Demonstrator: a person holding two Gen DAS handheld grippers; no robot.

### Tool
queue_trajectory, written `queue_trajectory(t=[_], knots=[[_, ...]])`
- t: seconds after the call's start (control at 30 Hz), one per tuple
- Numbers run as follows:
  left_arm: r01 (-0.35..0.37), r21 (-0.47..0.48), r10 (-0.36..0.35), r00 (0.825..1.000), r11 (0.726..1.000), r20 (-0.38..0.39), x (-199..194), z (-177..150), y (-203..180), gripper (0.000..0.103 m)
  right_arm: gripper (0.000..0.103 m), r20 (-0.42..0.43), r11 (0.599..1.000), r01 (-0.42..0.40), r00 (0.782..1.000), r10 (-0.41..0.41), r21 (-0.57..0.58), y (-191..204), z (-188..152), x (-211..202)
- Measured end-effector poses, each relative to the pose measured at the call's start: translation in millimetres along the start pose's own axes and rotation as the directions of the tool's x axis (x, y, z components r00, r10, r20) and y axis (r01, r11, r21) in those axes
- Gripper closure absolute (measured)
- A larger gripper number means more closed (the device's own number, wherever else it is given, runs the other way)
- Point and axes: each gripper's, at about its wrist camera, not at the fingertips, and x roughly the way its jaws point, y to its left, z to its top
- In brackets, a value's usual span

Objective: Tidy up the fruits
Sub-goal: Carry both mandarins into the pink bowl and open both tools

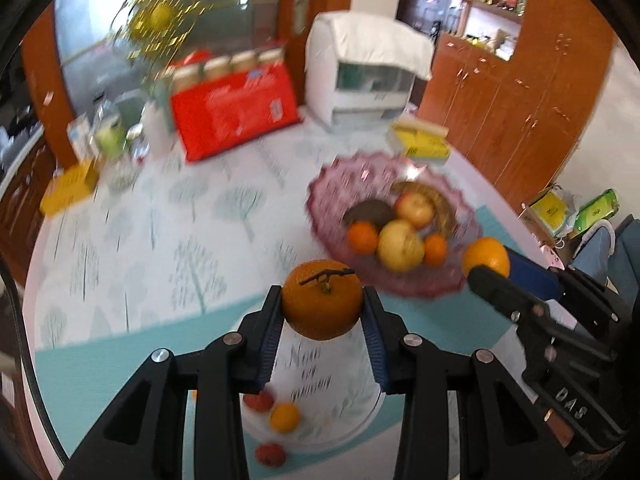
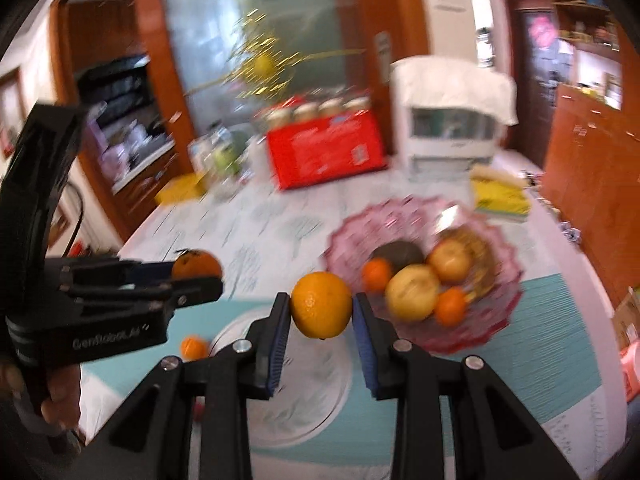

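My left gripper (image 1: 322,300) is shut on a stemmed orange (image 1: 322,305), held above a white plate (image 1: 352,400). My right gripper (image 2: 321,310) is shut on a smooth orange (image 2: 321,305), also above the plate (image 2: 296,412). Each gripper shows in the other's view, the right one (image 1: 490,268) at the right, the left one (image 2: 198,270) at the left. A pink glass bowl (image 1: 332,184) ahead to the right holds apples, small oranges, a dark fruit and a banana; it also shows in the right wrist view (image 2: 352,224). Small fruits (image 1: 285,417) lie on the plate.
A small orange (image 2: 194,347) lies on the teal mat left of the plate. At the table's back stand a red pack (image 1: 236,108), a white appliance (image 1: 368,76), yellow boxes (image 1: 424,142) and jars. Wooden cabinets (image 1: 520,92) stand at the right.
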Motion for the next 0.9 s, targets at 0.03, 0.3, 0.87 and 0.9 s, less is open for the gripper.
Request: queue_trajectory(t=[0.03, 0.3, 0.87, 0.9], knots=[[-0.007, 0.010, 0.007, 1.000, 1.000, 0.015, 1, 9, -4, 0.066, 0.071, 0.015, 1.000, 0.021, 1.000, -0.021, 0.012, -6, 7, -1], [-0.074, 0.039, 0.072, 0.996, 0.997, 0.053, 32, 70, -27, 0.066, 0.071, 0.072, 0.974, 0.203, 0.975, -0.211, 0.105, -50, 55, 17], [-0.198, 0.077, 0.207, 0.969, 0.977, -0.138, 164, 60, -28, 0.066, 0.071, -0.216, 0.974, 0.209, 0.959, -0.185, 0.092, -74, 1, 116], [-0.201, 0.081, 0.211, 0.966, 0.976, -0.146, 169, 57, -29, 0.066, 0.071, -0.231, 0.975, 0.207, 0.956, -0.183, 0.085, -73, -4, 120]])
